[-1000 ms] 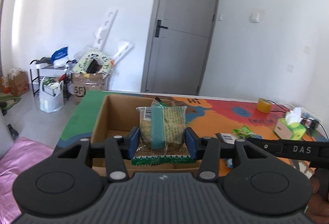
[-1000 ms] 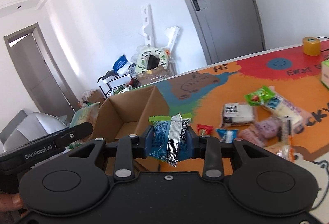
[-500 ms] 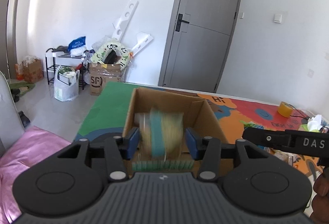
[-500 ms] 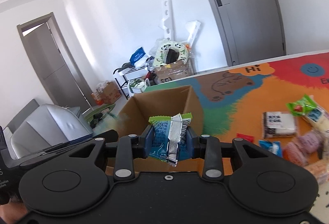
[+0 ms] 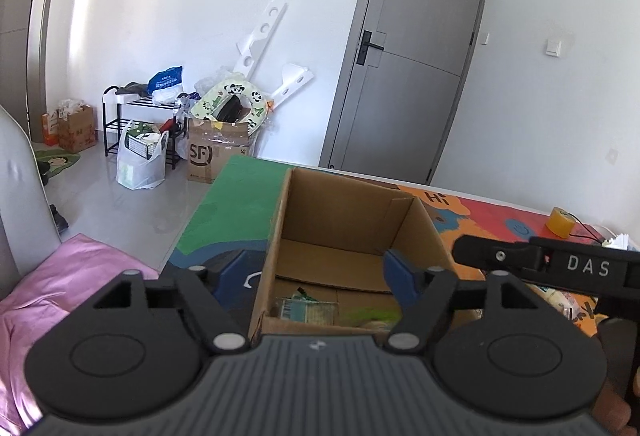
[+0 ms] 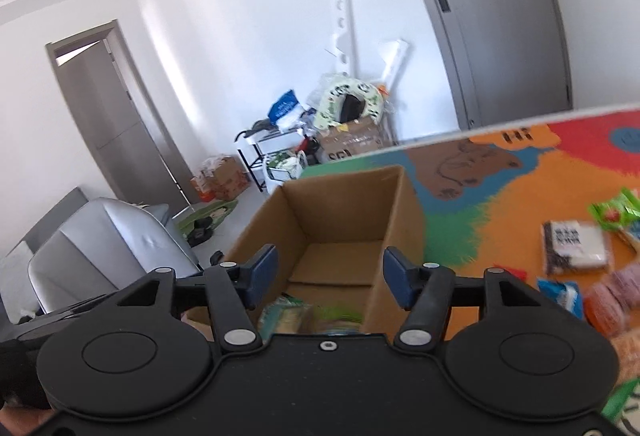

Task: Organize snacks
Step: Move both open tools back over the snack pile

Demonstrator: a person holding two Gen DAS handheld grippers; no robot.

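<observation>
The cardboard box (image 5: pixel 344 224) was plain brown; the table mat (image 6: pixel 520 188) bore green, blue, orange and red patches; the tape roll (image 5: pixel 561 221) near its far edge was yellow; the gripper pads (image 5: pixel 396 278) were blue.

**Two wrist cameras, one box**

Each fisheye rides just behind its own gripper and looks forward and somewhat downward along the fingers. The left wrist view faces the open cardboard box (image 5: pixel 344 232) from close above its near wall, with the grey door (image 5: pixel 408 76) beyond. The right wrist view looks into the same box (image 6: pixel 340 220) from its other side (its frame is tilted), equally near. Both share the box, the colourful table mat (image 5: pixel 472 212), the door and the cluttered corner (image 6: pixel 344 124).
</observation>
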